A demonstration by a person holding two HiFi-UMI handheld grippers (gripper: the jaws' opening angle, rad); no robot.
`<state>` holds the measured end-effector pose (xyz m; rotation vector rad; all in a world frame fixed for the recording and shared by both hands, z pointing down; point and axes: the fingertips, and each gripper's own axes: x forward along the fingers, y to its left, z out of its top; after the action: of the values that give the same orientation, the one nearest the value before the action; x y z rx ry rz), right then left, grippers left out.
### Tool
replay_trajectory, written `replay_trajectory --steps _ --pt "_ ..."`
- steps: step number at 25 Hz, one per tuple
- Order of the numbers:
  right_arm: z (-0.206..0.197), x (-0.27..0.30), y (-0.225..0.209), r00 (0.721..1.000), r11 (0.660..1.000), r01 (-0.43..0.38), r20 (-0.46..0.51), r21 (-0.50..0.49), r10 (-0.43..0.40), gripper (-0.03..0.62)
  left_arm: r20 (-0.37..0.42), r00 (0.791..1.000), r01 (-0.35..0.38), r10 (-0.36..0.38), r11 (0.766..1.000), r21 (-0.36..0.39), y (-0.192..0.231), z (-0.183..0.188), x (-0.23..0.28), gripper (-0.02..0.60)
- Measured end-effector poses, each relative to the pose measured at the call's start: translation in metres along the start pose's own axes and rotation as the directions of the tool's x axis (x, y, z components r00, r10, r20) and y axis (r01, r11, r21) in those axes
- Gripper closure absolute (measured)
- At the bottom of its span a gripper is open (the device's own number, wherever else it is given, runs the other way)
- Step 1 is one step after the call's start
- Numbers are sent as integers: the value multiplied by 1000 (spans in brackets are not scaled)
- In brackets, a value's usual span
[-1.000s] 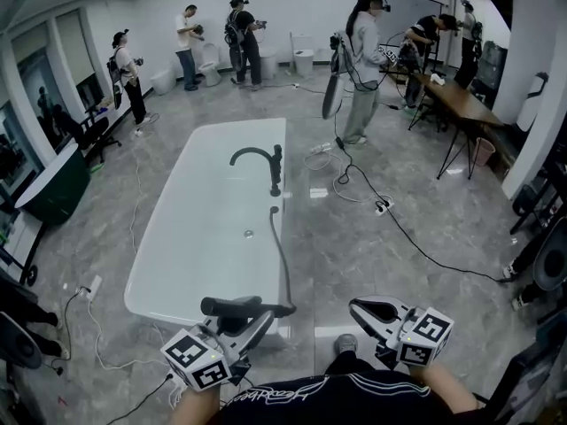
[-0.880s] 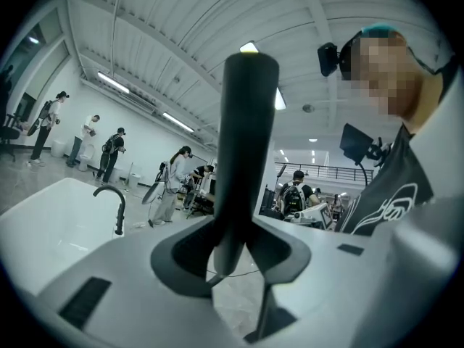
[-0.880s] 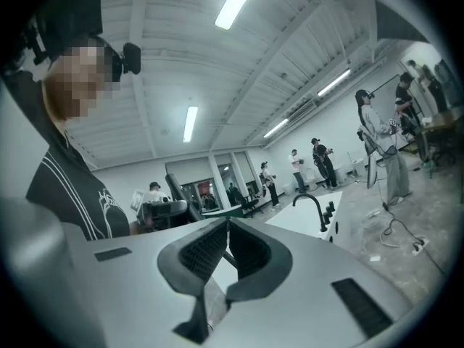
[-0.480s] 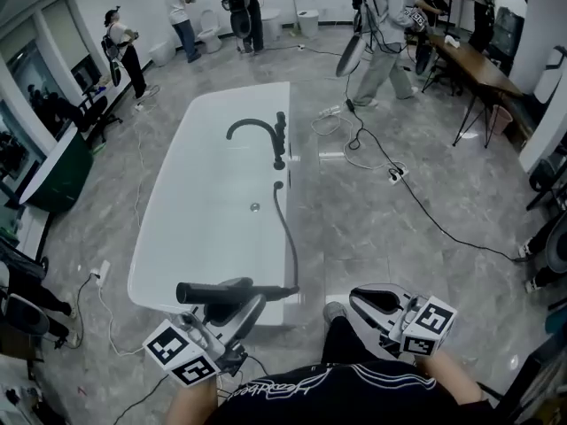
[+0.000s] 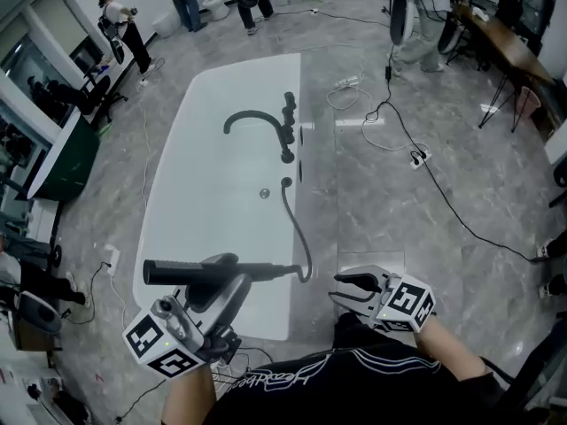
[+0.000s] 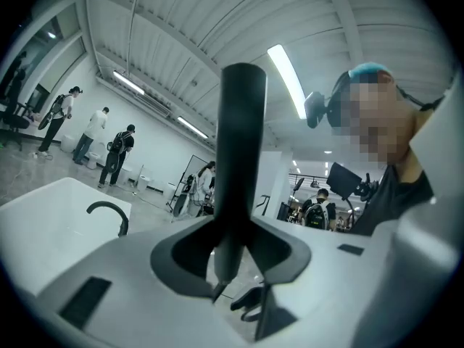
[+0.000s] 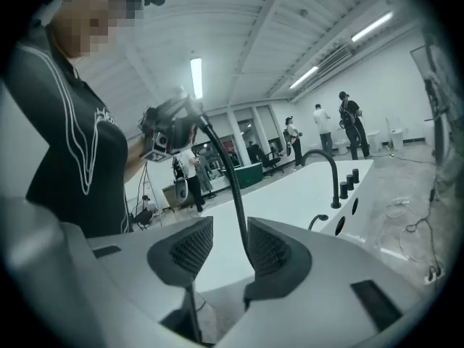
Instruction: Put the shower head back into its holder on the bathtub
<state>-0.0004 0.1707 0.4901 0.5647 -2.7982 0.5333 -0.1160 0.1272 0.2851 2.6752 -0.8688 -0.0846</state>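
The black shower head [image 5: 186, 271] lies level over the near end of the white bathtub [image 5: 208, 193], with my left gripper [image 5: 221, 283] shut on its handle. In the left gripper view the handle [image 6: 238, 158] stands upright between the jaws of the left gripper [image 6: 235, 256]. Its black hose [image 5: 301, 228] runs from the tub rim beside the taps [image 5: 288, 127] and curved spout [image 5: 252, 118]. My right gripper [image 5: 347, 283] hangs right of the hose. Its jaws have just been opening and hold nothing. In the right gripper view the hose [image 7: 230, 180] passes just beyond the right gripper [image 7: 221, 249].
Dark openings [image 7: 346, 214] sit in the tub rim next to the taps. Cables and a power strip [image 5: 416, 158] trail across the grey floor on the right. A dark counter [image 5: 62, 162] stands left. People [image 5: 115, 25] work at the far end.
The view has drawn closer to the tub. My left gripper carried the shower head leftward over the tub's near end. The right gripper dropped lower and its jaws came apart.
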Motion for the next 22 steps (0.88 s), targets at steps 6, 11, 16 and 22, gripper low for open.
replay_trajectory --steps 6,11,16,22 --pt "-8 31 -71 988 994 -101 -124 -31 96 433 4 1000 -25 25 1000 10 37 31 67 445" --pt "-40 66 -112 952 982 -152 -283 -109 116 401 40 999 -9 9 1000 3 43 49 99 445" --pt "-72 90 -119 926 981 -178 -350 -80 140 407 68 998 -9 6 999 33 38 61 109 445" --pt "-69 78 -128 934 982 -186 -317 -37 165 527 71 995 -69 65 996 58 59 68 114 445"
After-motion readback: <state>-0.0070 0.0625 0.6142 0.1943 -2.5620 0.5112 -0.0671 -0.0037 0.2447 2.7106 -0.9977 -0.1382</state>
